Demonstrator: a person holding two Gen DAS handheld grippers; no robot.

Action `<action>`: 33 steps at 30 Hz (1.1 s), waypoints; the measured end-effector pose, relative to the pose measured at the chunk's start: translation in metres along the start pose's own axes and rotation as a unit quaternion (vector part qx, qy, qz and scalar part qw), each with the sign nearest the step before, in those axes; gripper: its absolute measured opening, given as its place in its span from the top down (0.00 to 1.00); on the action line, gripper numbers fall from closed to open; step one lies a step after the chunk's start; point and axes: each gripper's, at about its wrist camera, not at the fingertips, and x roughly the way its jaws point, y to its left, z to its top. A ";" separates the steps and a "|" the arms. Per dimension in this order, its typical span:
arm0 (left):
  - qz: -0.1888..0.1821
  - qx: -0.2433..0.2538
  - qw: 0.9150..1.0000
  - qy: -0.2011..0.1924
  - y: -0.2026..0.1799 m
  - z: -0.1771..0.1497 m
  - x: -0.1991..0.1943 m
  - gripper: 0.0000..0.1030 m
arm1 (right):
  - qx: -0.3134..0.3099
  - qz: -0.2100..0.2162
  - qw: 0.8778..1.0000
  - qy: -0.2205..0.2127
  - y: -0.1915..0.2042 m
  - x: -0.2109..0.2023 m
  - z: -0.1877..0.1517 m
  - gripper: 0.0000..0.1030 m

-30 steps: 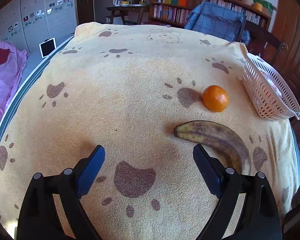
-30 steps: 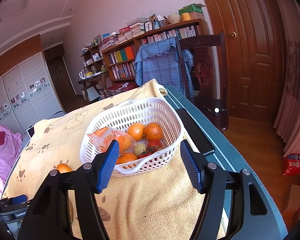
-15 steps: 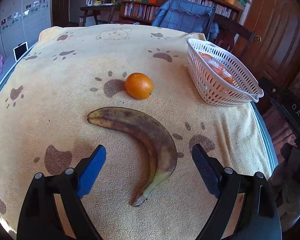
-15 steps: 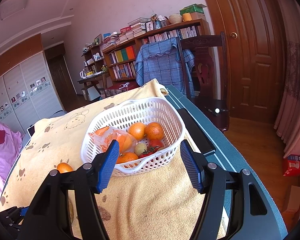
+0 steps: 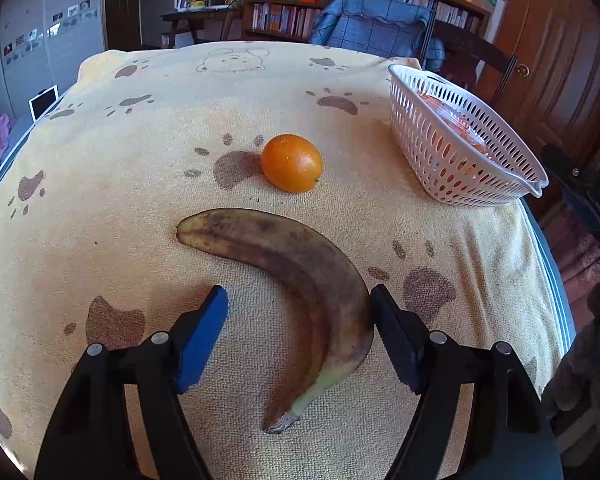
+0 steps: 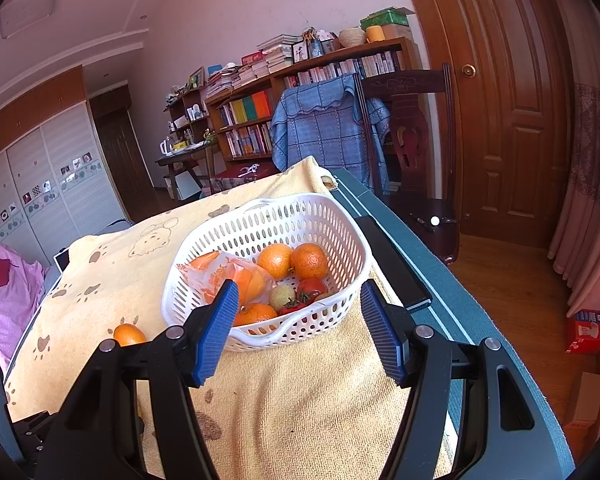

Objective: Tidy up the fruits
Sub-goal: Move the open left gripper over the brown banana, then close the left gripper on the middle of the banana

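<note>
Yellow towel cloth with brown paw prints covers the table, and a bookshelf stands far behind it. On the cloth lies a brown spotty banana, bent like a moon. The left tongs point down over its thick lower part, one blue finger on each side. They are closing, and the right finger is right at the peel while the left one is still apart from it. An orange sits just past the banana. A white basket stands at the table's right edge with oranges, small red tomatoes and a bag of fruit inside. The right tongs are open with nothing in them, and the near rim of the basket shows between their fingers
</note>
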 end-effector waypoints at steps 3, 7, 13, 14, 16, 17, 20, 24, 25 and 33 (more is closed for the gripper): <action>0.008 0.000 1.000 -0.005 0.011 -0.004 -0.005 0.28 | 0.000 0.001 1.000 0.000 0.001 0.000 0.000 0.37; 0.018 -0.018 1.000 -0.007 0.034 -0.006 -0.011 0.27 | -0.002 0.001 1.000 0.001 0.002 0.000 -0.002 0.37; 0.039 -0.051 0.998 -0.013 0.064 -0.004 -0.017 0.27 | -0.001 0.001 1.000 0.001 0.003 0.000 -0.004 0.37; 0.041 -0.054 0.998 -0.012 0.066 -0.003 -0.017 0.27 | -0.003 0.001 1.000 0.001 0.004 -0.001 -0.005 0.37; 0.043 -0.054 0.998 -0.010 0.063 -0.003 -0.016 0.28 | -0.007 0.002 1.000 0.001 0.005 0.000 -0.005 0.37; 0.046 -0.052 0.998 -0.010 0.061 -0.002 -0.015 0.28 | -0.009 0.002 1.000 0.001 0.007 -0.001 -0.006 0.37; 0.042 -0.055 0.998 -0.004 0.055 -0.001 -0.013 0.29 | -0.012 0.003 1.000 0.002 0.008 0.001 -0.006 0.37; 0.050 -0.083 0.995 -0.005 0.060 0.009 -0.007 0.35 | -0.015 0.004 1.000 0.004 0.009 0.000 -0.006 0.37; 0.053 -0.088 0.995 -0.005 0.061 0.011 -0.005 0.36 | -0.015 0.005 1.000 0.005 0.009 0.000 -0.006 0.37; 0.053 -0.041 0.997 -0.027 0.053 0.011 -0.008 0.67 | -0.017 0.006 1.000 0.005 0.010 -0.001 -0.005 0.37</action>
